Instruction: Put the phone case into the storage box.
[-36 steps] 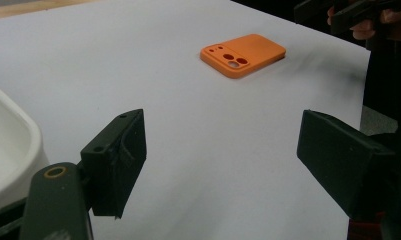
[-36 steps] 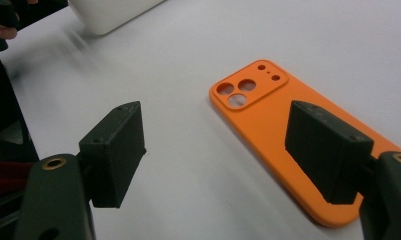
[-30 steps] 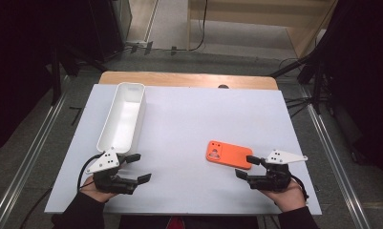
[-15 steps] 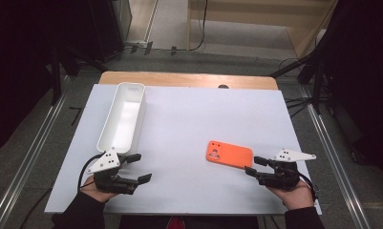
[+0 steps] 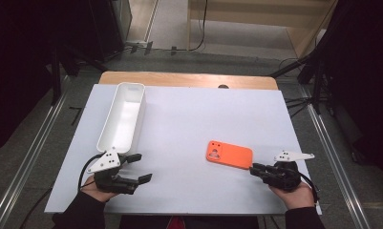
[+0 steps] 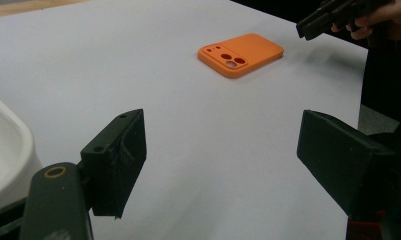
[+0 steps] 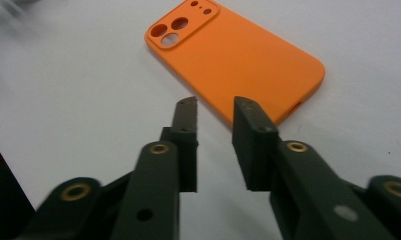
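At four o'clock on the worktop (image 5: 189, 124) lies a flat orange phone case (image 5: 229, 155), camera cutouts showing; right gripper (image 5: 256, 170) jaws, just closing, stand narrowly apart, empty; left gripper (image 5: 141, 168) jaws spread.

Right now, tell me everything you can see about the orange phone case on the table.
The orange phone case is a flat rounded rectangle of matte plastic-looking material. It lies back up on the white table, with round camera cutouts in a raised corner block at its left end in the high view. A small slot shows in one edge. Nothing touches it; the right claw sits just short of its near edge, jaws narrowly apart with nothing between them.
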`<state>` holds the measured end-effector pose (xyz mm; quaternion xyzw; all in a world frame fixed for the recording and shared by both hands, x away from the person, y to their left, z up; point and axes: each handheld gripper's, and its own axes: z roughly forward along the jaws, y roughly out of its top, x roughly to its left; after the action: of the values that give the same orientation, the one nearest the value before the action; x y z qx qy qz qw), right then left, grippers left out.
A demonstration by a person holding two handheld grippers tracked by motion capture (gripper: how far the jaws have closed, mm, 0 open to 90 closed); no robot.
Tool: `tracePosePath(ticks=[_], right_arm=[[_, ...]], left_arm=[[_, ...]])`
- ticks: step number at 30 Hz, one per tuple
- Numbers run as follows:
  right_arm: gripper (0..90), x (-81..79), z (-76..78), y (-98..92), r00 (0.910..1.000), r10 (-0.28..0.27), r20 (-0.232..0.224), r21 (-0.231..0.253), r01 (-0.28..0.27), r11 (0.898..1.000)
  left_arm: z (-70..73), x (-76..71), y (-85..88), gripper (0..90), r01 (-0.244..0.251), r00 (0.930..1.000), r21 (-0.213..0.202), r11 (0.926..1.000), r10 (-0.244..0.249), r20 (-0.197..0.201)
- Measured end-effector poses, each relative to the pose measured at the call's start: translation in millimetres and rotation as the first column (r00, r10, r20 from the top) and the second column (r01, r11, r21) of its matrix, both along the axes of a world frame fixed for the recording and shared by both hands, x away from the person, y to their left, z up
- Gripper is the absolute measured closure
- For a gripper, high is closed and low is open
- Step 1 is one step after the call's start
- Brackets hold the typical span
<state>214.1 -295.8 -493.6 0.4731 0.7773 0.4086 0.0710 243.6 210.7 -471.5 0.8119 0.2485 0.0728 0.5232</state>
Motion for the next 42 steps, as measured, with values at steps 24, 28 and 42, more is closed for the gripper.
tracePosePath(ticks=[24, 28, 42], right_arm=[[88.1, 15.3, -16.5, -3.8, 0.9989, -0.022, -0.041, -0.091, 0.019, 0.996], [88.1, 18.1, -18.0, -2.2, 0.9992, -0.019, -0.035, -0.1, 0.016, 0.995], [88.2, 29.5, -22.9, 3.7, 0.9984, 0.005, -0.057, -0.098, -0.011, 0.995]], left_arm=[[-0.8, 0.1, -0.7, 20.2, 0.002, 1.0, 0.005, 1.0, -0.002, -0.002], [-0.8, -0.1, -1.2, 20.2, 0.004, 1.0, 0.007, 1.0, -0.004, 0.0], [-0.8, -1.2, 0.0, 20.2, -0.001, 1.0, 0.009, 1.0, 0.001, 0.004]])
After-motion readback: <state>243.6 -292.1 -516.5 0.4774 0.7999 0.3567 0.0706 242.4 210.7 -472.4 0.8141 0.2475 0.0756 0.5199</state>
